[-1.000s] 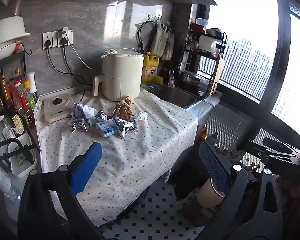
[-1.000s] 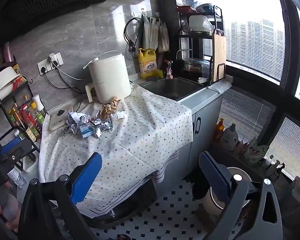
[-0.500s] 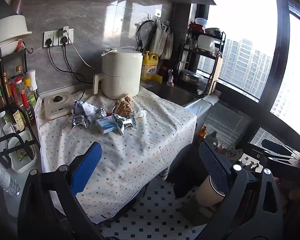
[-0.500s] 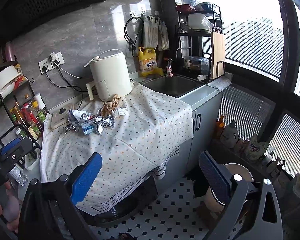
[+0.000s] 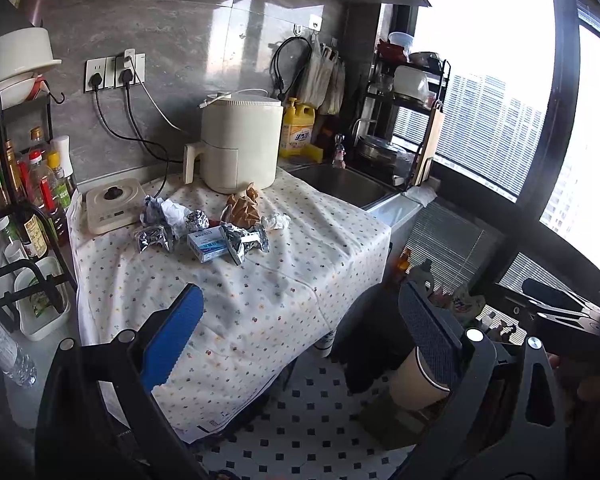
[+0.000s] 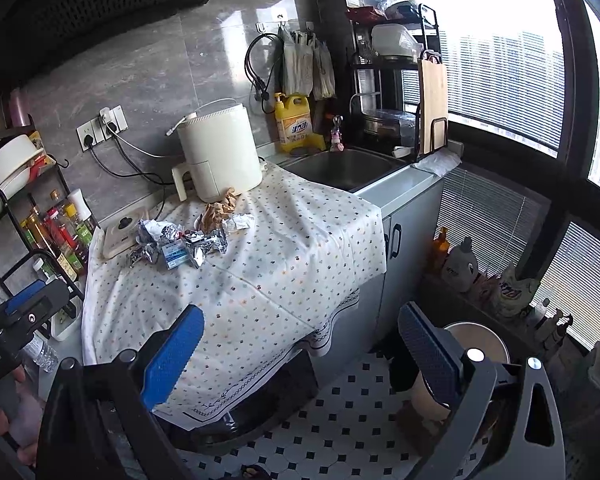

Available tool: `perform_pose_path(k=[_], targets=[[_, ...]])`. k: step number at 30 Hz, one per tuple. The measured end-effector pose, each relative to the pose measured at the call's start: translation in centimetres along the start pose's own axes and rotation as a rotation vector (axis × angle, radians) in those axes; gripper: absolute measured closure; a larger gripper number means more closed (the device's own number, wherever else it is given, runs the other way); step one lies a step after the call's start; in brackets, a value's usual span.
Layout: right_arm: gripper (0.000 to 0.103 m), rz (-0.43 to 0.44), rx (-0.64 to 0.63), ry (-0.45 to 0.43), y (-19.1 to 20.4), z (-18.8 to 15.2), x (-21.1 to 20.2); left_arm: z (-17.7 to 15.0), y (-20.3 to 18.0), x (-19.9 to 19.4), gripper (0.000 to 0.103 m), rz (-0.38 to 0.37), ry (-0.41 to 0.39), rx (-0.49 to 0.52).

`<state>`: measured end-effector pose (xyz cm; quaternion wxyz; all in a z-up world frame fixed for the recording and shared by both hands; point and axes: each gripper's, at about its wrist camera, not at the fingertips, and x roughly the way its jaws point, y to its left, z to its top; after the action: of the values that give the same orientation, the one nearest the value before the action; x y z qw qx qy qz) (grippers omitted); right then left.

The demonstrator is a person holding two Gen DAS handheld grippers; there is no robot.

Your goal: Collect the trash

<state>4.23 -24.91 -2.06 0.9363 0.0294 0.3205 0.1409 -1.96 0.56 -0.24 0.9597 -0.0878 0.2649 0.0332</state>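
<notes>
Ahead of both spread, empty grippers, the trash lay well apart on the far half of the worktop.

From the left gripper (image 5: 300, 332) and the right gripper (image 6: 300, 336), jaws wide and holding nothing, the trash pile (image 5: 208, 228) sat forward and to the left, strung crosswise before the white appliance (image 5: 240, 144); the left gripper looked the nearer, by my judgement. Foil wads, a blue box (image 5: 208, 242) and brown paper (image 5: 242, 208) overlapped, so their count was unclear. A cup-like bin (image 6: 476, 348) on the floor was partly hidden behind the right finger.

No lettering is legible; the yellow bottle's (image 6: 294, 125) label is blurred.
</notes>
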Motion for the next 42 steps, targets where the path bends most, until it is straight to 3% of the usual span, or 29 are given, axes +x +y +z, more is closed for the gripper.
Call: perform_pose_path(k=[18,26,42], targets=[[0.008,0.032,-0.011,0.001,0.5,0.1,0.4,-0.1,0.8,-0.6,0.006,0.024,-0.008,-0.017],[0.008,0.063,-0.014,-0.024,0.7,0.2,0.9,-0.1,1.1,-2.3,0.006,0.086,-0.045,-0.045],[0.008,0.14,-0.061,0.009,2.3,0.6,2.4,-0.6,2.5,-3.5,0.006,0.18,-0.022,-0.095]])
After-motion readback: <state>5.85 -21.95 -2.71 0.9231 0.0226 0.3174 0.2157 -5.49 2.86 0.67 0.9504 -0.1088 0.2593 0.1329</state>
